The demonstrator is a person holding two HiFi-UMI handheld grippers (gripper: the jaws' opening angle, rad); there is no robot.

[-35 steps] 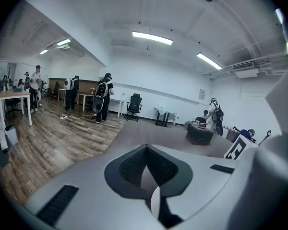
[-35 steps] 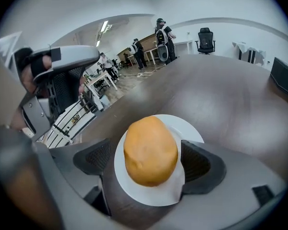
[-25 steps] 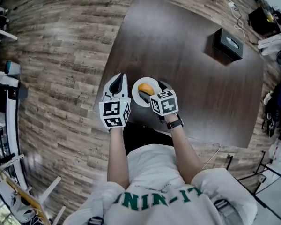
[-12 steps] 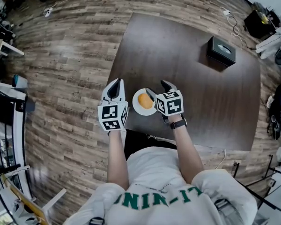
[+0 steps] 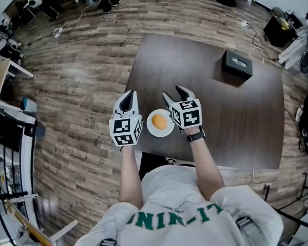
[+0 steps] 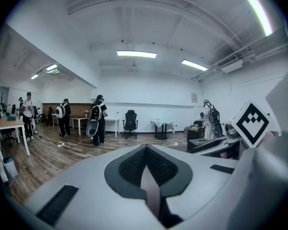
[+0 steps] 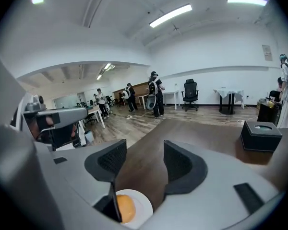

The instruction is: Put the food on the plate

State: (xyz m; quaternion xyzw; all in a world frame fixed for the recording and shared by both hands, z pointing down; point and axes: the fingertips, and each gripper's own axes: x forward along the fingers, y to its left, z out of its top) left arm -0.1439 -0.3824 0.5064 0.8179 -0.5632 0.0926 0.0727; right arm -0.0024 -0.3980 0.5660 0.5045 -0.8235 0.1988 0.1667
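An orange bun (image 5: 159,121) lies on a small white plate (image 5: 167,130) near the front edge of the dark brown table (image 5: 210,101). My right gripper (image 5: 175,94) is raised just right of the plate; its jaws are closing with nothing between them. In the right gripper view the bun (image 7: 126,208) and plate (image 7: 143,205) show low down, behind the left finger (image 7: 109,163) of that gripper (image 7: 144,162). My left gripper (image 5: 127,99) hovers left of the plate over the table's edge, shut and empty, as the left gripper view (image 6: 145,152) confirms.
A black tissue box (image 5: 236,64) stands at the table's far right, also in the right gripper view (image 7: 261,134). Wood floor surrounds the table. Several people (image 6: 97,120), desks and an office chair (image 6: 130,122) stand far off in the room.
The right gripper has drawn back from the bun to the plate's right and its jaws have narrowed. The bun stays on the plate. The head view has shifted, so the table sits lower.
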